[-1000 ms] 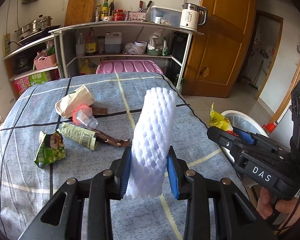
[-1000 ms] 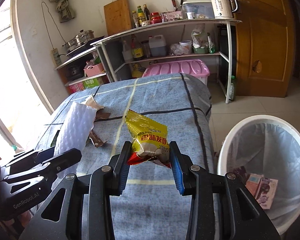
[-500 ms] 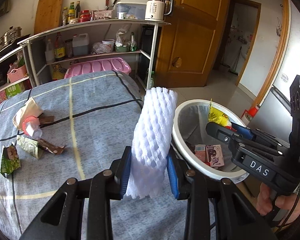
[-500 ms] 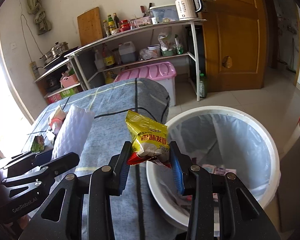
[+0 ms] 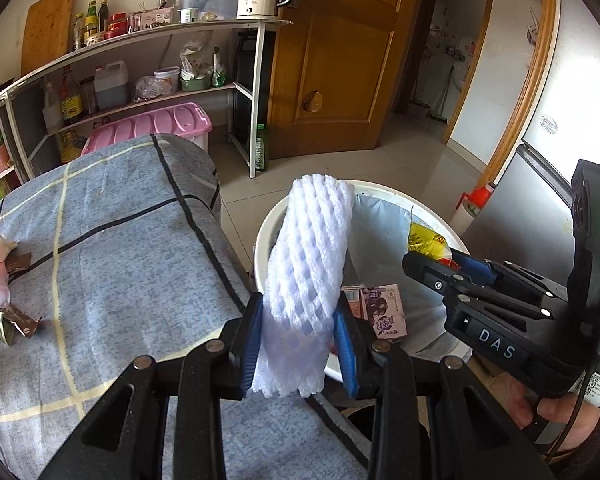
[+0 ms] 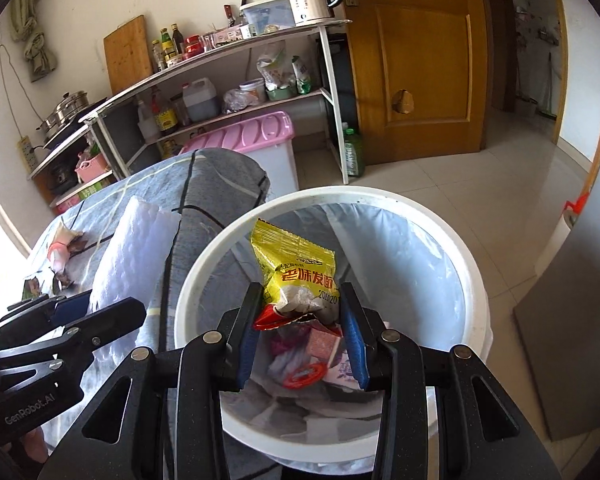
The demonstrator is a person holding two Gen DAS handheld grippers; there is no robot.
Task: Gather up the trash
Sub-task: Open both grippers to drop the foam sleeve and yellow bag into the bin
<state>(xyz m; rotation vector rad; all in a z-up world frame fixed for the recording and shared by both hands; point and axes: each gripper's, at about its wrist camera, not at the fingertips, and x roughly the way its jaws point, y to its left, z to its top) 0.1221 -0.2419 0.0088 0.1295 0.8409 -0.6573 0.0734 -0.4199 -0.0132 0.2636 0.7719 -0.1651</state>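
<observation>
Both my jaws are loaded. My right gripper (image 6: 300, 330) pinches a yellow snack packet (image 6: 296, 280) by its lower, crumpled end; the packet stands up between the blue pads (image 6: 354, 340), its printed face toward the camera. My left gripper (image 5: 300, 344) pinches a white foam net sleeve (image 5: 306, 276) near its bottom; the sleeve rises tilted above the jaws, a short tail hanging below them.

Step in hand, as I judge it: carrying both pieces to the bin, just short of the drop.

Right side: the packet sits over the open mouth of the white bin (image 6: 476, 280), well inside the rim. Older trash lies at the bottom under it, a carton and a red ring among it. Next move here: spread the jaws and let the packet fall. It is light and creased, so it may cling to a pad; a small shake could be needed.

Left side: the sleeve is at the near edge of the bin (image 5: 268, 224), its lower end about over the rim, beside the worktop (image 5: 120, 264). From this view I cannot tell whether it is fully clear of the edge. I judge it wants a little more travel toward the bin's middle before release, else the sleeve may land on the rim.

More wrappers (image 5: 4, 308) remain on the worktop's far left, so further trips are due.
</observation>
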